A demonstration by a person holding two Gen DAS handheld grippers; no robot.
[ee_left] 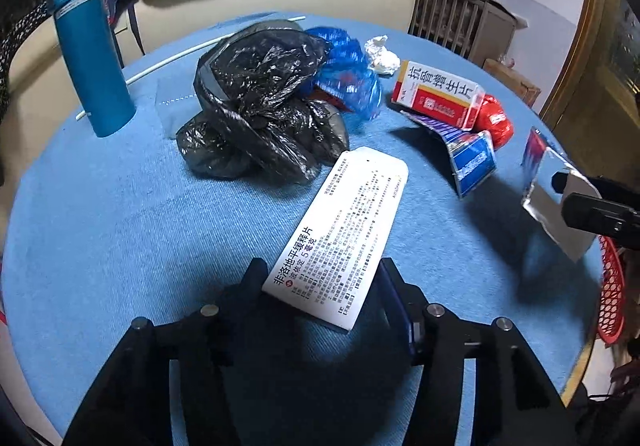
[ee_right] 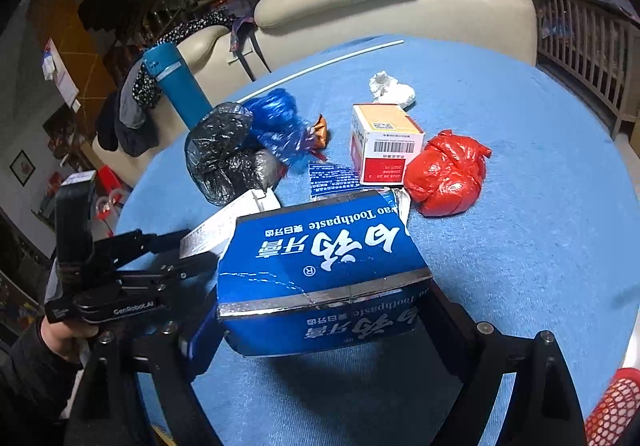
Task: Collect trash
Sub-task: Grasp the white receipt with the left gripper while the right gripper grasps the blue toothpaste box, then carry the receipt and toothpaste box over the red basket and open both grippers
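Trash lies scattered over a round table [ee_left: 100, 206] with a blue cloth. A black plastic bag [ee_left: 256, 102], knotted and bulging, sits near the middle, its contents hidden; a crumpled blue bag [ee_left: 348, 74] leans against it, and a wad of white tissue [ee_left: 382, 54] lies just behind. A red and white medicine box [ee_right: 384, 144] stands closed beside a tied red bag [ee_right: 448, 174], which is also full of something unseen. A tall blue bottle [ee_left: 90, 50] stands upright with its cap on, near the far edge, beside a thin white rod [ee_right: 320, 64]. A red mesh basket [ee_right: 612, 410] shows at the table's near edge; what is in it cannot be seen. The left gripper [ee_left: 320, 286] has its fingers on both sides of a long white medicine box [ee_left: 340, 234] lying flat on the cloth, the fingers right against the box's near end, though firm pressure cannot be confirmed. The right gripper [ee_right: 320, 310] stands wide, pinching a flattened blue toothpaste box [ee_right: 320, 270] across its width and holding it clear above the cloth.
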